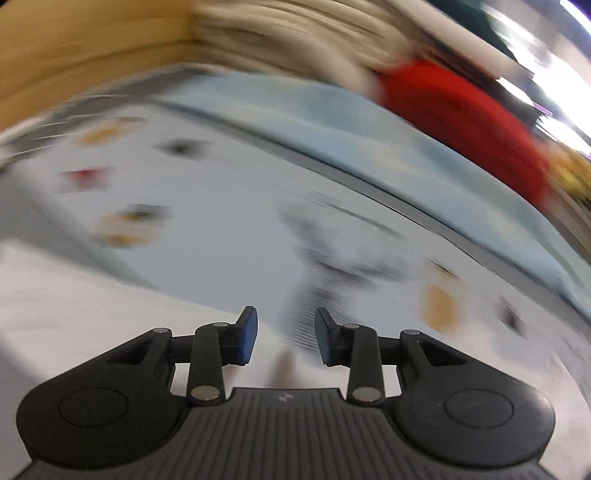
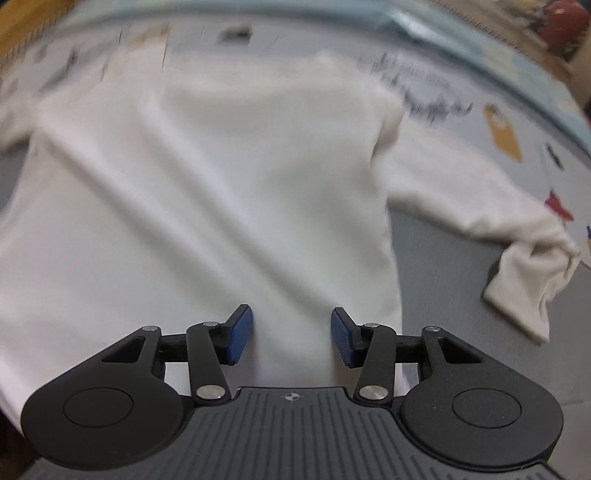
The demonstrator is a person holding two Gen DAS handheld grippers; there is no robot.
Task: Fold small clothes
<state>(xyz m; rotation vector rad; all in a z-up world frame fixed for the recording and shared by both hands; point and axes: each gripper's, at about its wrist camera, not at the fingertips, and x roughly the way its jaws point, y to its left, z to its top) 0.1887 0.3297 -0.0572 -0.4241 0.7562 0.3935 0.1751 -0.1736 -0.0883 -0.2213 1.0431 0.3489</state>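
A small white long-sleeved top (image 2: pixel 207 177) lies spread flat on a printed play mat (image 2: pixel 461 110). One sleeve (image 2: pixel 517 243) stretches out to the right. My right gripper (image 2: pixel 291 336) is open, its blue pads (image 2: pixel 240 334) over the garment's near hem, nothing between them. In the left wrist view, which is motion-blurred, my left gripper (image 1: pixel 285 336) is open and empty above the white cloth's edge (image 1: pixel 74 317) and the mat (image 1: pixel 221 206).
A red object (image 1: pixel 461 122) sits at the back right past the mat's light blue border (image 1: pixel 332 122); it also shows in the right wrist view (image 2: pixel 565 22). A wooden wall (image 1: pixel 74 55) stands at the back left. Grey surface (image 2: pixel 443 258) lies under the sleeve.
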